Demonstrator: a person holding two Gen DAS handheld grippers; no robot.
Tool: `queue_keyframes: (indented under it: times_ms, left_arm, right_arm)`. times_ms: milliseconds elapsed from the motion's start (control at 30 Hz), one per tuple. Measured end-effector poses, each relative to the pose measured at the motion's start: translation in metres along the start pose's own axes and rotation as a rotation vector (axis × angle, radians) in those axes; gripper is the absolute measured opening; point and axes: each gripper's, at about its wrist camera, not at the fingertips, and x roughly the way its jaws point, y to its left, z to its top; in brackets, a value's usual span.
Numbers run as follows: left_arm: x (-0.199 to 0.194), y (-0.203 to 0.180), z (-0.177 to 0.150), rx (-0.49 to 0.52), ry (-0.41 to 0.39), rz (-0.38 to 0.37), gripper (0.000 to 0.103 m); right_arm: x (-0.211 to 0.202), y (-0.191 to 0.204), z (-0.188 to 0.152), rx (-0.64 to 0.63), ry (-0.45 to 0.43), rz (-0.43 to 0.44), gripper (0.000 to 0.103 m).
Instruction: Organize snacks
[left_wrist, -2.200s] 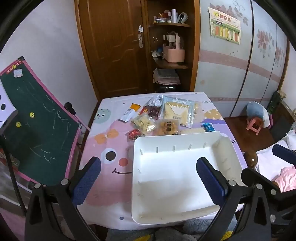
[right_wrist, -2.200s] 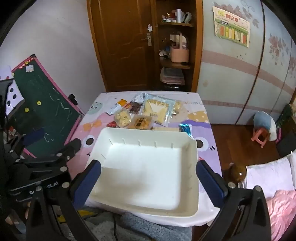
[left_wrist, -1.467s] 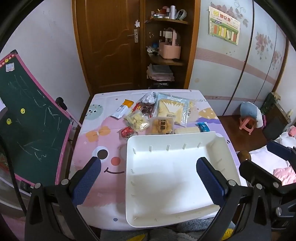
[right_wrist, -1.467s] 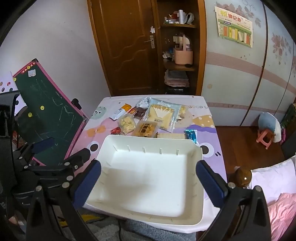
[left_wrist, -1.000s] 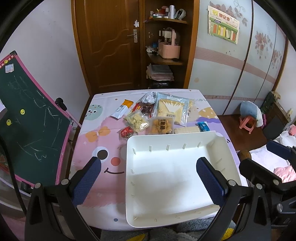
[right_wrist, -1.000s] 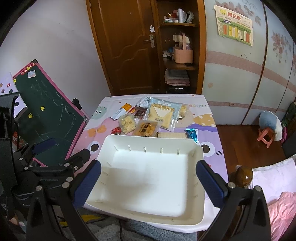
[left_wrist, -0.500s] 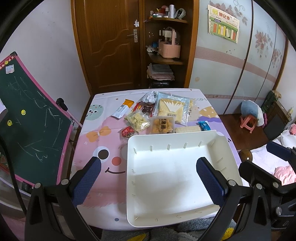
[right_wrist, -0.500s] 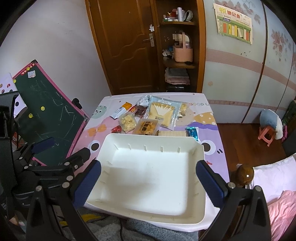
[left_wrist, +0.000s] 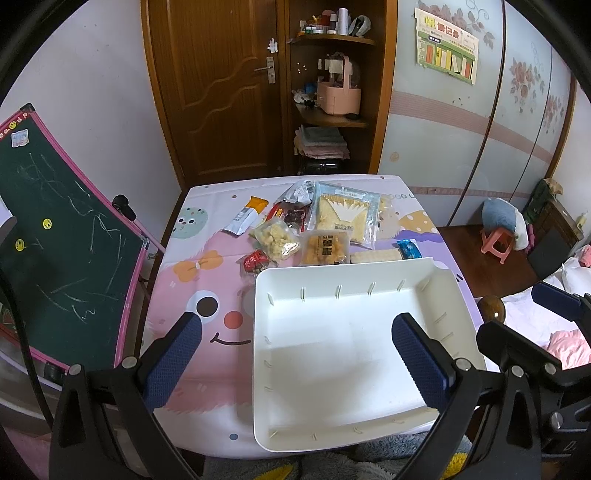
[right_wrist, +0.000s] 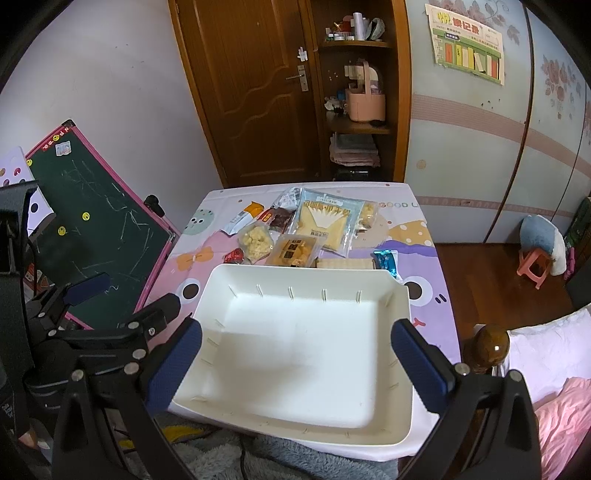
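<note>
A white empty tray (left_wrist: 347, 267) sits on the near side of the cartoon-print table; in the right wrist view the tray (right_wrist: 303, 271) fills the middle. Behind it lie several snacks: a large pale packet (left_wrist: 345, 216), a clear bag of yellow pieces (left_wrist: 275, 238), an orange-brown packet (left_wrist: 325, 249), a small red packet (left_wrist: 253, 260), a wafer bar (left_wrist: 375, 255) and a blue packet (left_wrist: 409, 248). My left gripper (left_wrist: 295, 332) hovers open over the tray's near left part. My right gripper (right_wrist: 295, 332) hangs open above the tray, holding nothing.
A green chalkboard (left_wrist: 62, 236) with a pink frame leans close to the table's left edge. A wooden bedpost knob (right_wrist: 491, 345) and bedding stand at the near right. A pink stool (left_wrist: 496, 240) is on the floor to the right. A door and shelves are behind.
Both views shifted slightly at the start and then steadied. The tray and snacks have not moved, and both grippers have stayed open.
</note>
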Motion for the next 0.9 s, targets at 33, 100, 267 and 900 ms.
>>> queue_keyframes:
  times_ms: [33, 100, 267, 900]
  left_arm:
    - [-0.0002, -0.0006, 0.0007, 0.0, 0.0, 0.0, 0.102]
    - [0.0, -0.0007, 0.0012, 0.0, 0.002, 0.001, 0.102]
    - [-0.0003, -0.0016, 0.001, 0.001, 0.001, 0.002, 0.102]
    - [0.0025, -0.0021, -0.0005, 0.002, 0.01, -0.01, 0.102]
  right_arm:
    - [0.0004, -0.0005, 0.0002, 0.0, -0.002, 0.0, 0.103]
    - [0.0006, -0.0005, 0.0005, 0.002, -0.001, 0.001, 0.103]
    - [0.0028, -0.0018, 0.0006, 0.015, 0.009, 0.011, 0.103]
    - [0.0066, -0.004, 0.0004, 0.012, -0.005, 0.031, 0.099]
